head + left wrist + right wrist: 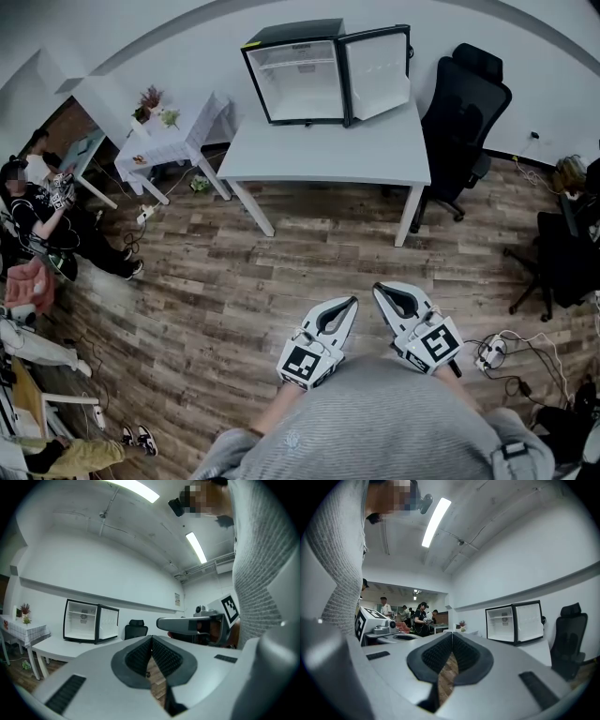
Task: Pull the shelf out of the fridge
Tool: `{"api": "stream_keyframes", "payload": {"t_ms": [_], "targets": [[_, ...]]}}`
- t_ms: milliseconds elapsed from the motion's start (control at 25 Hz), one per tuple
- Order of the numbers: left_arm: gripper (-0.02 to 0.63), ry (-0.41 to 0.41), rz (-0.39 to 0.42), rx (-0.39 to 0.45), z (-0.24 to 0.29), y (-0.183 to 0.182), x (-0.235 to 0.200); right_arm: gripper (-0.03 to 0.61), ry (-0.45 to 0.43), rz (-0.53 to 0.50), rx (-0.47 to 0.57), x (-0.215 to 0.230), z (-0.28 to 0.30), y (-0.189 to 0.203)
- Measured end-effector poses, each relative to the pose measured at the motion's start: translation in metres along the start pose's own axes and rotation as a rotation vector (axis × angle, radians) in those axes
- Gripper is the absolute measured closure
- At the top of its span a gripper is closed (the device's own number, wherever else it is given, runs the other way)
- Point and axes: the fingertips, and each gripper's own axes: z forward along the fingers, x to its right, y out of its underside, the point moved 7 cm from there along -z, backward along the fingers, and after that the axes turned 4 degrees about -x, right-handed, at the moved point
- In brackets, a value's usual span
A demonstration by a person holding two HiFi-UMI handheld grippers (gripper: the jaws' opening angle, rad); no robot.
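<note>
L gripper (351, 302) & R gripper (379, 290) both closed, empty, far from open fridge (298, 82) on table (375, 155)

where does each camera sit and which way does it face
Head view: on the person's head, looking steeply down at the white table and open fridge; shows the grey sweater, left gripper, right gripper.
Left gripper view: on the left gripper, facing the fridge; shows its shut jaws, sweater.
Right gripper view: on the right gripper, facing the fridge; shows shut jaws, sweater.
All three share the fridge.
</note>
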Motion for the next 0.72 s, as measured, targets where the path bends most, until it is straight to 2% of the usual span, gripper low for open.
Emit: {"api": "stream_keyframes", "payload": {"t_ms": [720], "targets": [[0.603,-0.002,-0.024,-0.014,-0.009,0.01,-0.004,0.566,0.022,0.026,-0.024,-0.004,-0.001,0.011]]}}
